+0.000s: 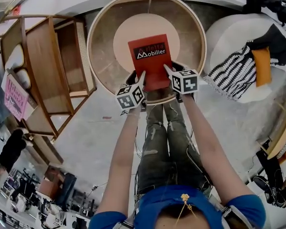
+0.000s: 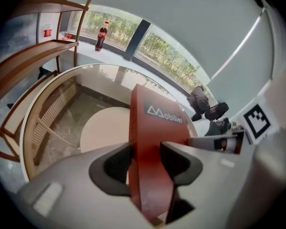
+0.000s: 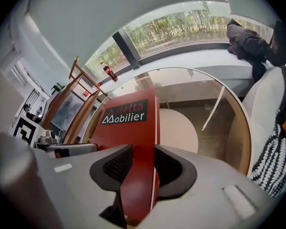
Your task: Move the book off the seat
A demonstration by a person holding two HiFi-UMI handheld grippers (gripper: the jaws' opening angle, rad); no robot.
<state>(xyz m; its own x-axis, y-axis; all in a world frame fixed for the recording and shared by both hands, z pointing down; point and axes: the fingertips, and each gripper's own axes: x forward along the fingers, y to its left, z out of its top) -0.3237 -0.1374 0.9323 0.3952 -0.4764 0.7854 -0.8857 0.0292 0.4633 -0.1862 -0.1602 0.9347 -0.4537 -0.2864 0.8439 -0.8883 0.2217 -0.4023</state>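
Note:
A red book (image 1: 148, 61) with "Mobilier" on a black label hangs over the round glass-topped table (image 1: 97, 23), held between both grippers by its near end. My left gripper (image 1: 139, 82) is shut on the book's left edge. In the left gripper view the book (image 2: 152, 137) stands edge-on between the dark pads (image 2: 118, 166), which press on it. My right gripper (image 1: 169, 73) is shut on the right edge. In the right gripper view its pads (image 3: 115, 168) clamp the cover of the book (image 3: 128, 128). The left gripper (image 2: 145, 163) and the right gripper (image 3: 138, 168) face each other.
A white armchair (image 1: 229, 37) with a striped throw (image 1: 238, 68) and an orange cushion (image 1: 261, 66) stands to the right. Wooden shelving (image 1: 43, 56) stands to the left. A cola bottle (image 2: 101, 36) is on the windowsill. The person's legs (image 1: 167, 142) are below the table's near rim.

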